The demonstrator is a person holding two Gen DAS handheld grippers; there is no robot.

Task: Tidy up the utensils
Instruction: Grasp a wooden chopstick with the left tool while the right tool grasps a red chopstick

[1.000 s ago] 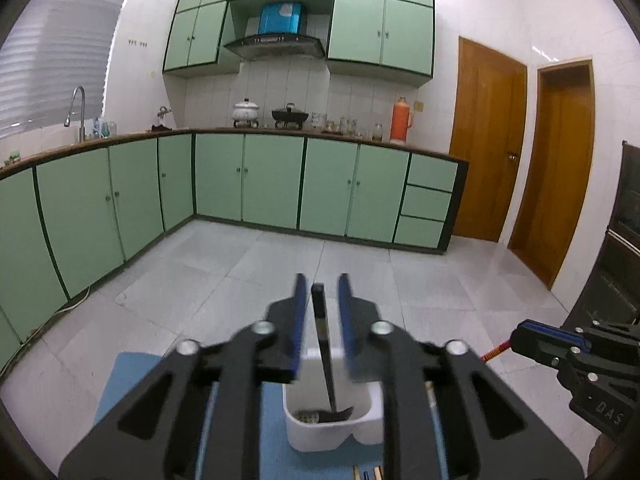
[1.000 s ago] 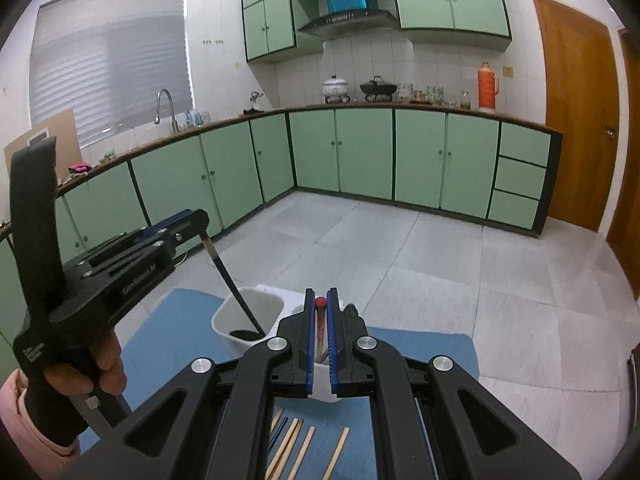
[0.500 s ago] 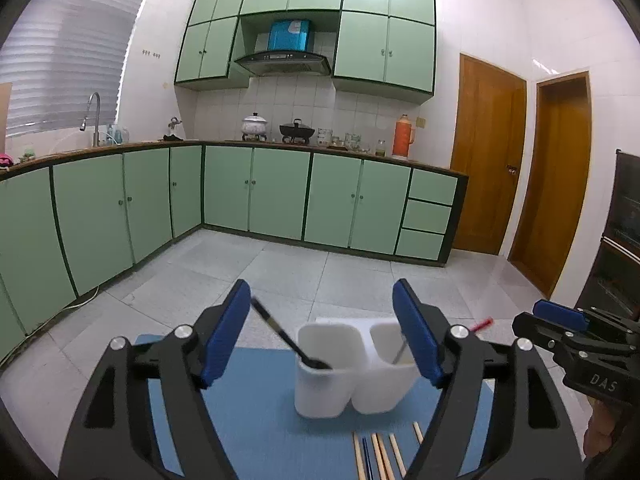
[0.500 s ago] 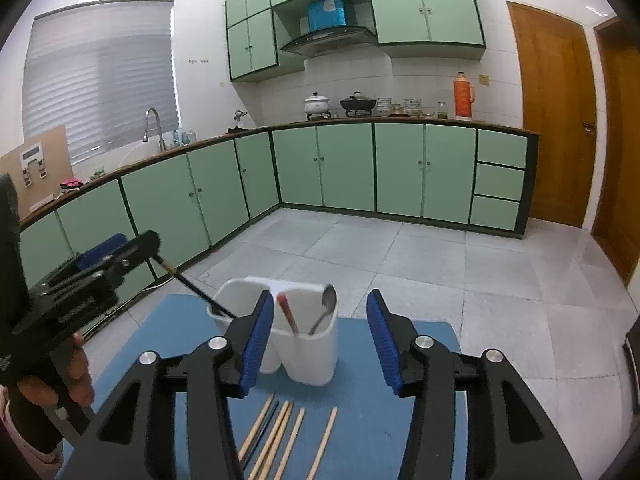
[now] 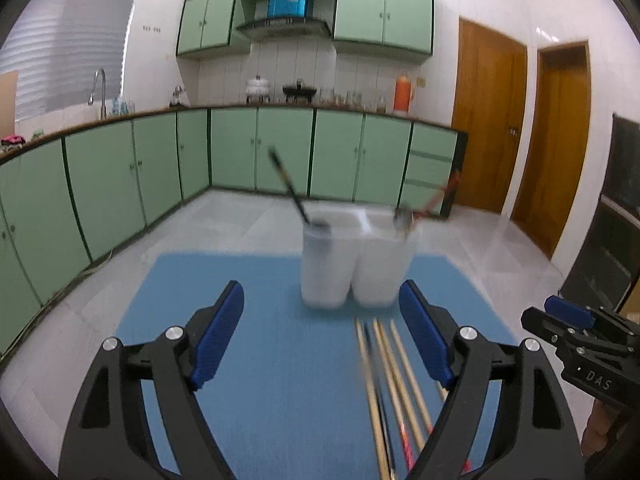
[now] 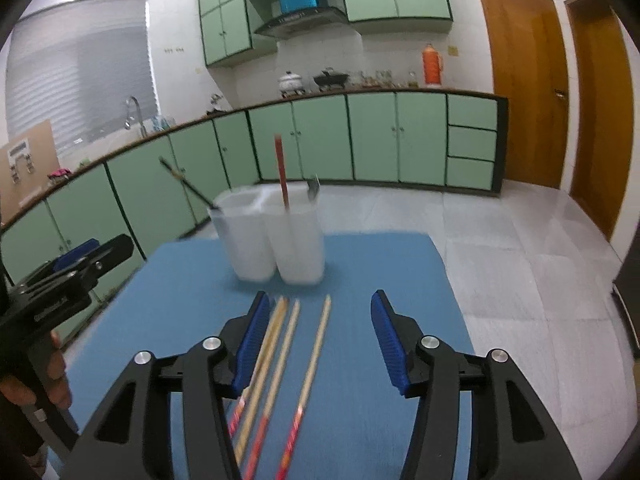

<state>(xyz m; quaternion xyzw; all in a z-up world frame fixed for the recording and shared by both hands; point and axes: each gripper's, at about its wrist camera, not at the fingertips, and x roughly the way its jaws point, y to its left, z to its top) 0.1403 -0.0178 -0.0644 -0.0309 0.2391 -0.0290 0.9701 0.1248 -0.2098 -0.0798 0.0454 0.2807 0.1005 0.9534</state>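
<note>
Part of the sorting looks done: the white two-compartment holder [image 6: 276,236] stands near the far edge of the blue mat [image 6: 192,280], with a dark-handled utensil [image 6: 186,186] leaning out of its left compartment and a red-handled one [image 6: 282,176] plus a metal spoon [image 6: 313,189] in the right. Several chopsticks [image 6: 280,356] lie loose on the mat toward its near edge, just in front of the holder, so they appear to be what is left. The left tongs [image 5: 320,336] are opening and empty, and the right tongs [image 6: 320,344] stand open and empty above the chopsticks. Motion blur smears the holder and sticks; their exact count and the dark utensil's type are hard to make out, and their near ends are cut off.
</note>
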